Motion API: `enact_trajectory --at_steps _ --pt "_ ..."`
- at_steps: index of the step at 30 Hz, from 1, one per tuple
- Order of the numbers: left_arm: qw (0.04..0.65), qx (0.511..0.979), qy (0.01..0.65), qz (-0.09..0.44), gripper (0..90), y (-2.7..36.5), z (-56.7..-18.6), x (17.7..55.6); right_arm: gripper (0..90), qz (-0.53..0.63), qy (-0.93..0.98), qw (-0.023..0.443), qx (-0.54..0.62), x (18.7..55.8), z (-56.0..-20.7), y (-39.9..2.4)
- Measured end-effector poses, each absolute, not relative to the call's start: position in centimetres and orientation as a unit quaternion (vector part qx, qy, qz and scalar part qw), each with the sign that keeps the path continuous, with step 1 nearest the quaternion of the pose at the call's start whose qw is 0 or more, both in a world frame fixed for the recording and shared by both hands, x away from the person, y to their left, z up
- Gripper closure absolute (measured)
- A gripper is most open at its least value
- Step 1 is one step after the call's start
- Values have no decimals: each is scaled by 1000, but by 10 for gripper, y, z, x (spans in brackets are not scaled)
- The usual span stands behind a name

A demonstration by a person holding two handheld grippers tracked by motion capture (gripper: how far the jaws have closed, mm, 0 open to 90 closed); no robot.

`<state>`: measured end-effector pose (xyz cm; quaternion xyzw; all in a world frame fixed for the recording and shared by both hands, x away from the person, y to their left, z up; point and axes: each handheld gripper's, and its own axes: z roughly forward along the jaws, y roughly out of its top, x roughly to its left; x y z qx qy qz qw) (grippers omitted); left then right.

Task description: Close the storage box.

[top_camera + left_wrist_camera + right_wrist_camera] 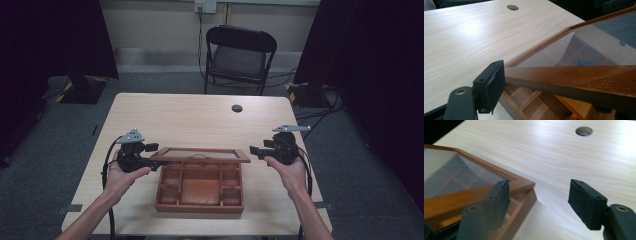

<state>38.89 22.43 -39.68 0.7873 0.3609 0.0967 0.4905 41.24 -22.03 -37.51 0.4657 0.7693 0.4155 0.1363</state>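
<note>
wooden compartment box point(200, 192) near table point(190, 117) front edge, glass lid point(200, 155) raised. left gripper point(150, 155) clamped on lid frame's left end; right gripper point(256, 151) jaws apart beside right corner. likely swinging lid: keep ends level, move slowly.

Your work surface is a light wood-grain tabletop point(190, 120), rectangular with rounded corners, standing on grey carpet. A round cable hole point(237, 108) sits near its far edge, right of centre. Directly on it rests one item: a brown wooden box point(200, 192) divided into compartments, placed close to your near edge, about midway between the left and right edges. Its glass-paned lid point(200, 154) is raised along the box's far side.
</note>
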Motion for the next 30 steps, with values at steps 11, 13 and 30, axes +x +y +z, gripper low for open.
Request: enact_trajectory --at_steps 11,13,30 --pt "487 790 361 97 219 225 -400 385 387 496 771 120 381 403 -317 -187" --pt "486 791 357 100 218 225 -401 385 400 505 776 107 363 402 -310 -178" --pt "479 797 354 101 222 226 -409 379 710 493 838 -23 234 385 -302 -98"
